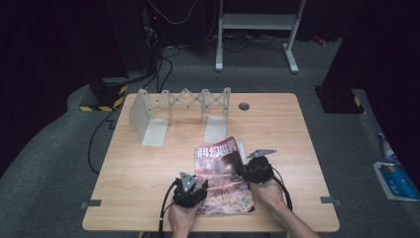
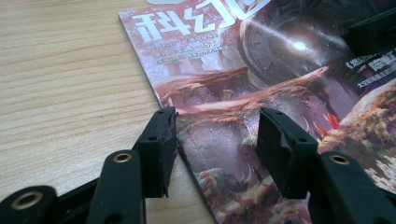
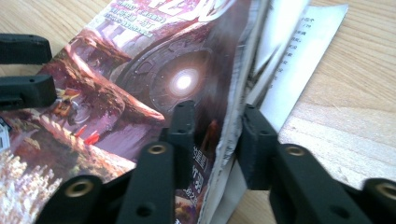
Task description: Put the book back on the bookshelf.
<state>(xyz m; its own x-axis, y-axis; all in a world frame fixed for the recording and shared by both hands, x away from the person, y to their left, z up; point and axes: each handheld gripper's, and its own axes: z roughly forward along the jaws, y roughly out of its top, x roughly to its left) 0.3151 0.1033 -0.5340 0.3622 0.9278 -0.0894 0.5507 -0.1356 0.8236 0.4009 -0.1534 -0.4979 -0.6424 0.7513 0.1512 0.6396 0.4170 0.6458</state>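
A magazine [image 1: 223,173] with a dark red space-scene cover lies on the wooden table [image 1: 143,173] near its front edge. My left gripper [image 1: 201,186] is at the magazine's left edge. In the left gripper view its jaws [image 2: 217,128] stand open astride that edge of the magazine [image 2: 261,70], one on the wood and one over the cover. My right gripper [image 1: 246,171] is at the right edge. In the right gripper view its jaws [image 3: 217,128] stand apart around the raised cover and page edges of the magazine [image 3: 140,70], with white pages [image 3: 289,60] fanned out beyond.
A grey folding rack [image 1: 181,106] with two upright plates stands at the back of the table. A round cable hole [image 1: 243,106] lies to its right. Off the table, blue and white items [image 1: 396,178] lie on the floor at right, and cables run at left.
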